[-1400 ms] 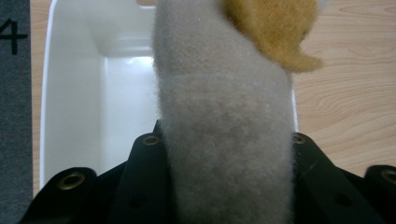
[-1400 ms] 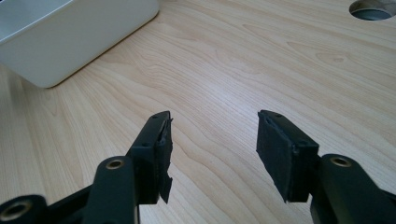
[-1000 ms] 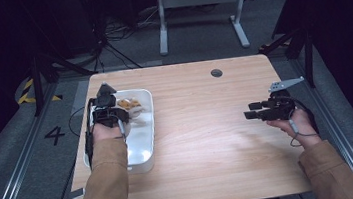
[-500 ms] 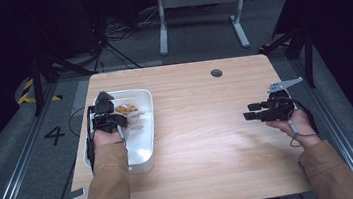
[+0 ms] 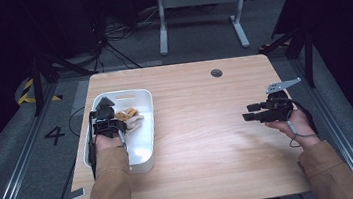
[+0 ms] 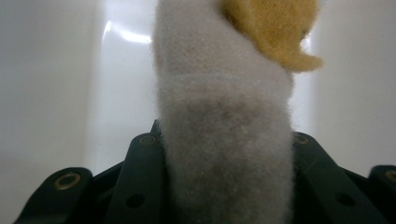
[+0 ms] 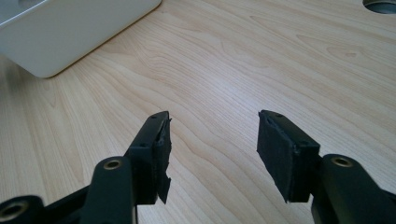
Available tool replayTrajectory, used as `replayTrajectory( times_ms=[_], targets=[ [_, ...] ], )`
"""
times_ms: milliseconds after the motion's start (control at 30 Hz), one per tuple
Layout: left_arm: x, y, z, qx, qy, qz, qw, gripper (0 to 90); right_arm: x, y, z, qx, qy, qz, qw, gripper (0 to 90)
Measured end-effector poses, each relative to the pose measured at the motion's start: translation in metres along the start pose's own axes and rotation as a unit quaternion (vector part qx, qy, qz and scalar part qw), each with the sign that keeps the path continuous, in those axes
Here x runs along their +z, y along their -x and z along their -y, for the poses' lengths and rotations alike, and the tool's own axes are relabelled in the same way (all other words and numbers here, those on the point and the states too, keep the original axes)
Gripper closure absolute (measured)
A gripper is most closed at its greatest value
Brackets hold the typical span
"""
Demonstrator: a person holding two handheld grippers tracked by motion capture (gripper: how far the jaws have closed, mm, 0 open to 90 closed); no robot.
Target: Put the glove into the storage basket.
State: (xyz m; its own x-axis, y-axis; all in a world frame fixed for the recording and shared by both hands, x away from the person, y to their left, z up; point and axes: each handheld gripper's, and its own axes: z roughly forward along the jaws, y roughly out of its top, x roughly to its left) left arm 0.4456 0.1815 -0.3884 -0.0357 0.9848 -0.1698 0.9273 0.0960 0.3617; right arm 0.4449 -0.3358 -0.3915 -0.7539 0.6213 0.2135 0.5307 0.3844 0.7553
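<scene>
A soft toy [image 5: 130, 116], pale grey-white fleece with a tan-yellow part, lies low inside the white bin [image 5: 149, 133] at the table's left. My left gripper [image 5: 110, 121] reaches into the bin and is shut on the toy. In the left gripper view the fleece body [image 6: 224, 154] is squeezed between both black jaws, with the yellow part [image 6: 273, 32] above. My right gripper [image 5: 248, 113] hovers over the right side of the table and points left. Its jaws stand open over bare wood [image 7: 212, 140], with nothing between them.
The bin's near corner [image 7: 56, 42] is in the right gripper view, far ahead to the left. A round cable hole [image 5: 216, 73] sits near the table's far edge. Bare wooden tabletop [image 5: 204, 141] lies between the two hands.
My left gripper has sunk lower into the bin with the toy still in its jaws. The right gripper has stayed where it was.
</scene>
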Motion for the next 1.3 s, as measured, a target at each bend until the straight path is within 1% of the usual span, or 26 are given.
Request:
replayTrajectory(
  times_ms=[33, 67, 100, 167, 200, 300, 367, 467, 567, 600, 633, 700, 767, 833, 867, 933, 967, 1000, 1033, 1067, 1100, 1167, 1200, 1233, 1267, 1300],
  targets=[
    [0.001, -0.001, 0.001, 0.001, -0.003, 0.002, 1.0000, 66.3, 0.000, 0.000, 0.000, 0.001, 0.000, 0.000, 1.0000, 44.5],
    [0.002, -0.001, 0.002, -0.001, -0.001, 0.003, 1.0000, 66.1, 0.000, 0.000, 0.000, 0.002, 0.000, 0.000, 1.0000, 44.5],
    [0.002, -0.001, 0.003, 0.000, -0.004, 0.001, 1.0000, 65.9, 0.000, 0.001, 0.000, 0.002, 0.000, 0.000, 1.0000, 44.5],
    [0.004, -0.003, 0.005, -0.003, -0.002, 0.005, 1.0000, 65.1, 0.000, 0.001, 0.000, 0.002, 0.000, 0.000, 1.0000, 44.5],
    [0.004, -0.004, 0.005, -0.005, -0.005, 0.007, 1.0000, 64.8, 0.000, 0.001, 0.000, 0.002, 0.000, 0.001, 1.0000, 44.4],
    [0.006, -0.004, 0.007, -0.002, -0.012, 0.002, 0.9999, 64.5, 0.001, 0.000, 0.001, -0.001, -0.001, 0.000, 1.0000, 44.4],
    [0.008, -0.003, 0.007, -0.004, -0.016, 0.001, 0.9999, 64.5, 0.002, -0.001, 0.000, 0.000, -0.002, 0.000, 1.0000, 44.3],
    [0.011, -0.003, 0.007, 0.002, -0.026, 0.002, 0.9997, 63.8, 0.002, 0.000, 0.001, 0.001, -0.004, 0.000, 1.0000, 44.2],
    [0.017, -0.003, 0.007, -0.001, -0.027, 0.002, 0.9996, 62.9, 0.002, 0.000, 0.001, 0.003, -0.005, 0.000, 1.0000, 44.1],
    [0.018, -0.004, 0.007, -0.001, -0.037, -0.002, 0.9993, 62.9, 0.002, 0.000, 0.001, 0.006, -0.006, 0.001, 1.0000, 44.1],
    [0.019, -0.004, 0.006, -0.005, -0.040, 0.001, 0.9992, 62.8, 0.003, 0.000, 0.002, 0.005, -0.005, 0.000, 1.0000, 44.1],
    [0.020, -0.004, 0.006, -0.006, -0.040, 0.002, 0.9992, 62.6, 0.003, 0.000, 0.002, 0.003, -0.006, 0.001, 1.0000, 44.1],
    [0.022, -0.004, 0.005, -0.004, -0.053, 0.001, 0.9986, 62.0, 0.003, 0.000, 0.002, 0.003, -0.005, 0.000, 1.0000, 44.1],
    [0.023, -0.004, 0.005, -0.007, -0.057, 0.001, 0.9983, 61.8, 0.003, 0.000, 0.002, 0.004, -0.004, 0.000, 1.0000, 44.1],
    [0.023, -0.005, 0.004, -0.005, -0.061, 0.001, 0.9981, 61.4, 0.003, 0.000, 0.002, 0.003, -0.004, 0.001, 1.0000, 44.1],
    [0.024, -0.005, 0.005, -0.007, -0.068, 0.006, 0.9976, 59.5, 0.003, 0.000, 0.002, 0.004, -0.004, 0.000, 1.0000, 44.1],
    [0.025, -0.005, 0.005, -0.006, -0.071, 0.006, 0.9974, 57.8, 0.003, 0.000, 0.002, 0.003, -0.004, 0.000, 1.0000, 44.1],
    [0.026, -0.004, 0.004, -0.007, -0.080, 0.013, 0.9967, 55.5, 0.003, 0.000, 0.002, 0.004, -0.004, 0.000, 1.0000, 44.1],
    [0.027, -0.004, 0.004, -0.014, -0.080, 0.016, 0.9965, 49.6, 0.003, 0.000, 0.002, 0.003, -0.006, 0.000, 1.0000, 44.1],
    [0.028, -0.005, 0.003, -0.017, -0.085, 0.029, 0.9958, 40.0, 0.004, 0.000, 0.002, 0.003, -0.005, 0.000, 1.0000, 44.1],
    [0.029, -0.006, 0.001, -0.027, -0.098, 0.047, 0.9937, 34.3, 0.004, 0.000, 0.002, 0.006, -0.007, -0.001, 1.0000, 44.1],
    [0.030, -0.007, -0.001, -0.032, -0.109, 0.068, 0.9913, 26.2, 0.005, -0.001, 0.002, 0.004, -0.008, 0.000, 1.0000, 44.0],
    [0.029, -0.006, -0.002, -0.033, -0.114, 0.071, 0.9904, 24.4, 0.005, -0.001, 0.002, 0.002, -0.009, 0.000, 1.0000, 44.0],
    [0.029, -0.006, -0.002, -0.031, -0.115, 0.076, 0.9900, 21.2, 0.005, -0.001, 0.002, 0.002, -0.008, -0.001, 1.0000, 44.0],
    [0.029, -0.005, -0.003, -0.032, -0.117, 0.079, 0.9894, 17.2, 0.005, -0.001, 0.002, 0.002, -0.007, -0.001, 1.0000, 43.9],
    [0.028, -0.003, -0.003, -0.031, -0.116, 0.077, 0.9897, 15.8, 0.005, -0.001, 0.002, 0.003, -0.007, -0.001, 1.0000, 44.0]
  ],
)
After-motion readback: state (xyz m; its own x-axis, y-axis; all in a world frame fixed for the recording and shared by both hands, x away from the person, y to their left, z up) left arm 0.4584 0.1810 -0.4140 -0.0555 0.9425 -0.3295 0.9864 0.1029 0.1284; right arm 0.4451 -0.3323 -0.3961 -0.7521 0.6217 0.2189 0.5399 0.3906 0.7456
